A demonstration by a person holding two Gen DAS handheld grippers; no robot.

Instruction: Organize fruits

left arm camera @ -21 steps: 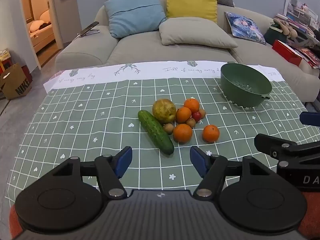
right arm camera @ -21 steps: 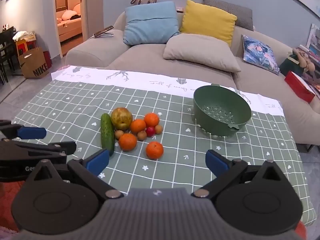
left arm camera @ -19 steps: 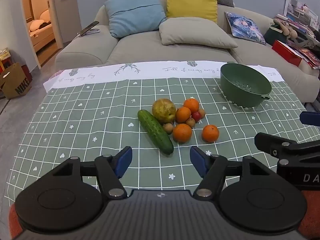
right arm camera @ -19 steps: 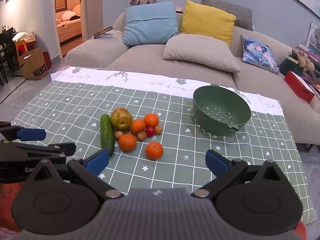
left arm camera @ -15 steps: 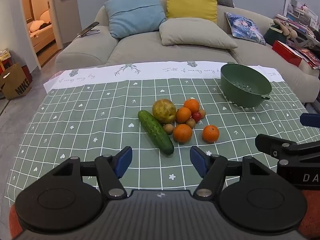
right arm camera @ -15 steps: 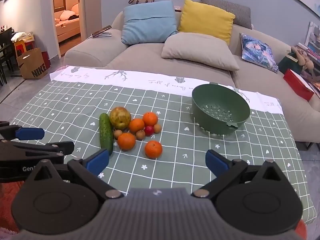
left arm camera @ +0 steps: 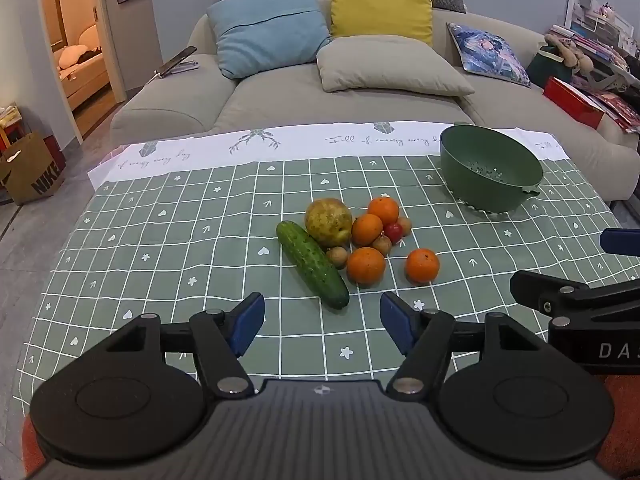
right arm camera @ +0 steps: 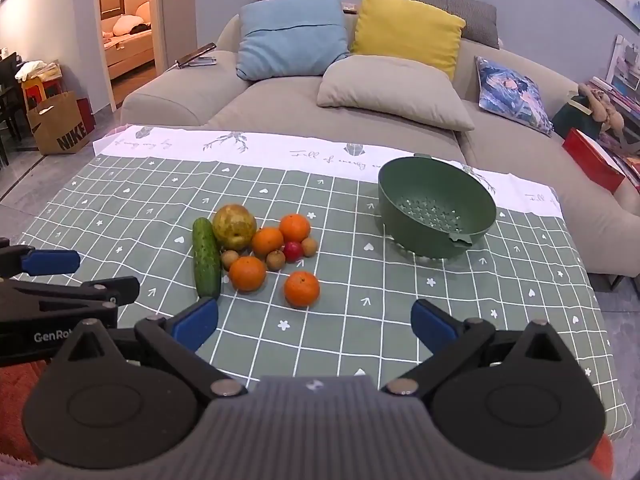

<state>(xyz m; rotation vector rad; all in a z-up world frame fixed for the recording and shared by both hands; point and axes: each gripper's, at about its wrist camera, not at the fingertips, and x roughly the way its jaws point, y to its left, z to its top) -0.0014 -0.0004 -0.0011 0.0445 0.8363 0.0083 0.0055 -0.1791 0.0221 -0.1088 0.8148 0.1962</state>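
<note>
A cluster of fruit lies mid-table: a cucumber (left arm camera: 312,263), a yellow-green pear (left arm camera: 328,221), several oranges, one (left arm camera: 422,265) apart at the right, a small red fruit (left arm camera: 395,232) and small brown longans. An empty green colander (left arm camera: 490,168) stands at the far right. My left gripper (left arm camera: 322,322) is open and empty, above the near table just short of the cucumber's end. My right gripper (right arm camera: 314,322) is open and empty, just short of the lone orange (right arm camera: 301,288). In the right wrist view the cucumber (right arm camera: 206,256), pear (right arm camera: 234,226) and colander (right arm camera: 436,206) show too.
The table carries a green checked cloth (left arm camera: 168,240) with a white far border. A beige sofa (left arm camera: 304,92) with blue, yellow and beige cushions stands right behind the table. A paper Nike bag (left arm camera: 30,168) sits on the floor at the left. Each gripper shows at the other view's edge.
The right gripper has crept slightly forward, towards the fruit. The left gripper has hardly moved. Both stay open.
</note>
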